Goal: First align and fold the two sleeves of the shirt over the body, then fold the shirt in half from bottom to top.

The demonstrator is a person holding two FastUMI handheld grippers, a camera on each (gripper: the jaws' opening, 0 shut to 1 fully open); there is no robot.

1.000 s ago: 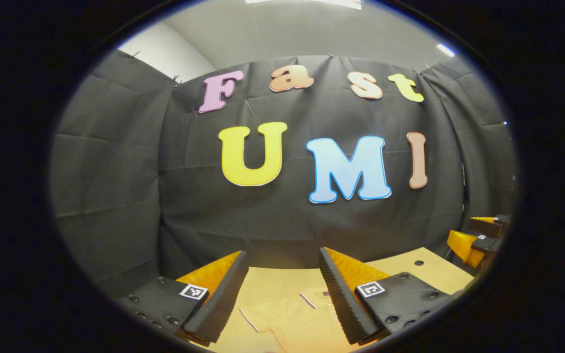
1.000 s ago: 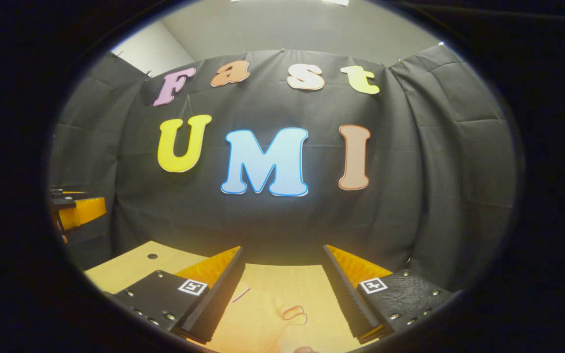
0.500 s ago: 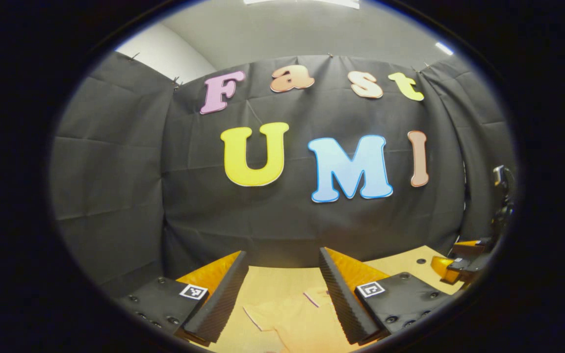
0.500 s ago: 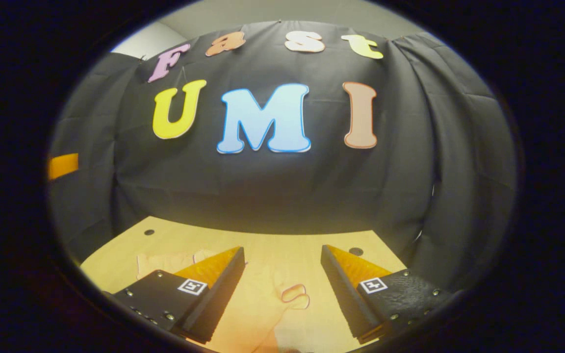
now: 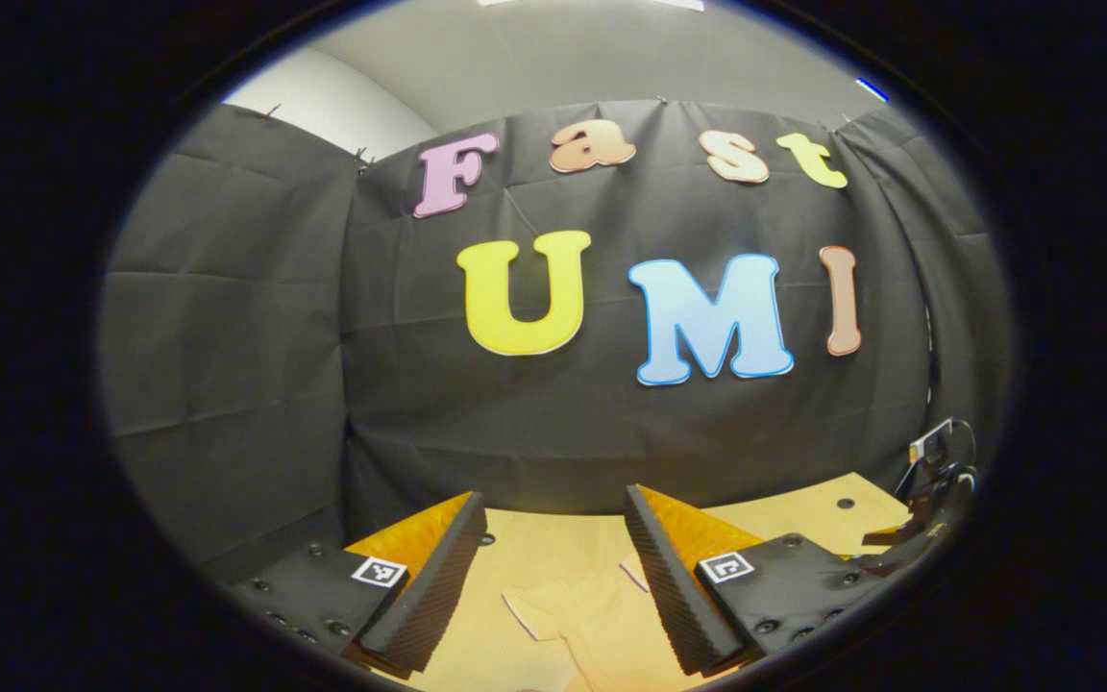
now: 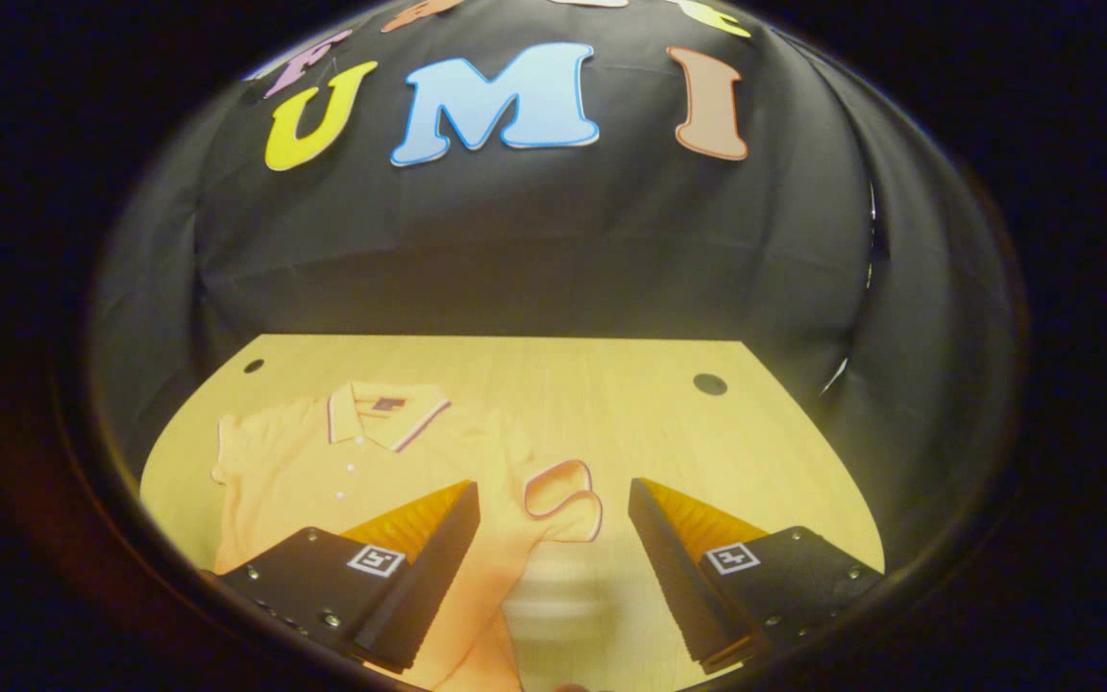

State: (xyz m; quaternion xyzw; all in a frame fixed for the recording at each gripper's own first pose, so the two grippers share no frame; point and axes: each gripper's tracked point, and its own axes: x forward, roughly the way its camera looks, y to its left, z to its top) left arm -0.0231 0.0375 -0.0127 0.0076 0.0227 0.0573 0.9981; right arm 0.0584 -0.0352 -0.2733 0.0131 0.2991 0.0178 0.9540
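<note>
A pale orange polo shirt (image 6: 313,471) lies flat on the wooden table (image 6: 563,384), collar (image 6: 385,413) toward the back wall. Its near sleeve (image 6: 563,495), with a pink-trimmed cuff, lies just ahead of my right gripper (image 6: 553,488), which hovers above it, open and holding nothing. The far sleeve (image 6: 227,447) sticks out at the left. In the left gripper view, the other sleeve of the shirt (image 5: 573,615) shows between the fingers of my left gripper (image 5: 553,497), open and above the cloth. The right gripper (image 5: 928,485) appears at that view's right edge.
Black cloth walls close the booth behind and beside the table. Two round holes (image 6: 707,384) (image 6: 253,365) sit in the tabletop near its back corners. Bare wood lies to the right of the shirt (image 6: 707,452).
My right gripper has tipped down toward the table, bringing the whole shirt top into sight. My left gripper has turned slightly; the right gripper at its edge has dropped lower.
</note>
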